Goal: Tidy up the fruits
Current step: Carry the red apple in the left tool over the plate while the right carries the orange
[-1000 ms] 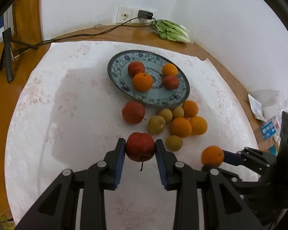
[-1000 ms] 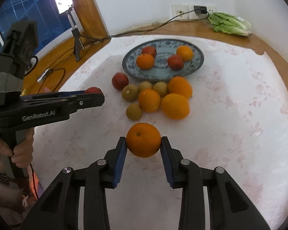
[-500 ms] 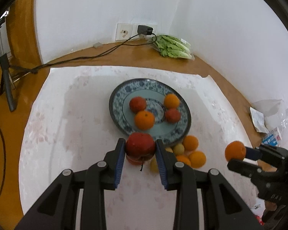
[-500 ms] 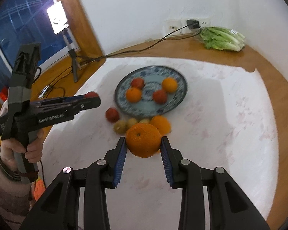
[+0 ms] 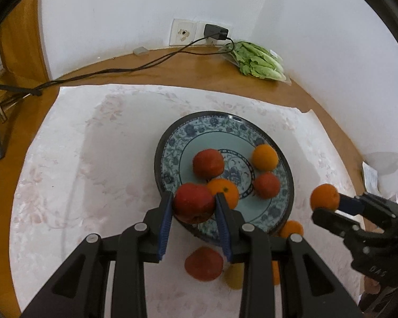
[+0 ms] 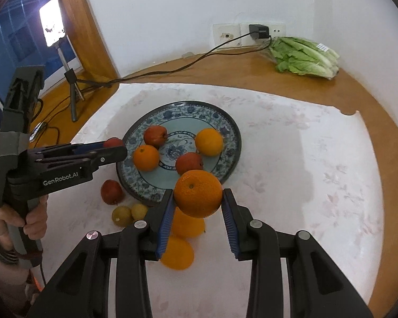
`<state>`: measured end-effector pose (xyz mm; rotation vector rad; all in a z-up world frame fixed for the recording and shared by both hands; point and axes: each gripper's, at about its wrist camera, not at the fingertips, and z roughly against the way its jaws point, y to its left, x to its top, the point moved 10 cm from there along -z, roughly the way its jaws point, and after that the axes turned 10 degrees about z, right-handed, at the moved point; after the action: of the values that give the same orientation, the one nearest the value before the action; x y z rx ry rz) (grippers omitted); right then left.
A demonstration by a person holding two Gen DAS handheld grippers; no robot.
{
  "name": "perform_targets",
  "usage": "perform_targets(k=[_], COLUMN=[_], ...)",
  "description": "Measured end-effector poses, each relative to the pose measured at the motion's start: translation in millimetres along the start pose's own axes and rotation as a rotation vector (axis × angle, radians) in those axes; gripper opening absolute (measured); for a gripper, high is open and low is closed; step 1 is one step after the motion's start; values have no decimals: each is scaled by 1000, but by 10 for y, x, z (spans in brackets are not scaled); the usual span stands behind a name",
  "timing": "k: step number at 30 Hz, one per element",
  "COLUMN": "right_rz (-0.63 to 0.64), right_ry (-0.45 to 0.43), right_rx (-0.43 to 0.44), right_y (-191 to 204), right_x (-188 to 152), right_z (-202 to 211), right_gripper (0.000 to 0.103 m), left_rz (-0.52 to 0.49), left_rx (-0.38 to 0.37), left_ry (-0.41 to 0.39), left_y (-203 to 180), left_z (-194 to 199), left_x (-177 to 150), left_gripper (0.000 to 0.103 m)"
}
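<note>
A: Left wrist view first: what are the left tongs (image 5: 193, 204) doing?

B: Pinching a red apple (image 5: 194, 202) above the patterned plate's (image 5: 169, 156) seven o'clock rim. On the plate sit two apples and two oranges. At three o'clock of the frame, the right tongs (image 5: 325, 203) clamp an orange (image 5: 324, 196). Another apple (image 5: 203, 263) lies on the white cloth (image 5: 66, 172) below.

A: And the right wrist view?

B: The right tongs (image 6: 198, 203) grip the orange (image 6: 198, 196) just over the plate's (image 6: 226, 124) five o'clock edge. The left tongs (image 6: 116, 145) hold the apple (image 6: 113, 142) at its nine o'clock side. Loose fruit sits on the bench near six o'clock; lettuce (image 6: 305, 55) lies at one o'clock.
</note>
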<state>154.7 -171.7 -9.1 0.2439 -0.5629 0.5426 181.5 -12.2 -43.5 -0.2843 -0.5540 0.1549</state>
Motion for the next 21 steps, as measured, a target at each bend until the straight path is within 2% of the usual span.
perform_targets(k=[11,15,21], right_rz=[40,37,60], right_ry=[24,21,1], right_rx=[-45,-32,-44], right_y=[-149,-175,-169], right_x=[71,97,150], right_z=[-343,-426,-477], right_gripper=[37,37,37], left_rz=[-22,-10,-30], left_rx=[-5,-17,24], left_ry=[-36,-39,-67], left_y=[-29,-1,28], left_z=[-131,-152,-159], left_x=[204,239,247], left_gripper=[33,33,33])
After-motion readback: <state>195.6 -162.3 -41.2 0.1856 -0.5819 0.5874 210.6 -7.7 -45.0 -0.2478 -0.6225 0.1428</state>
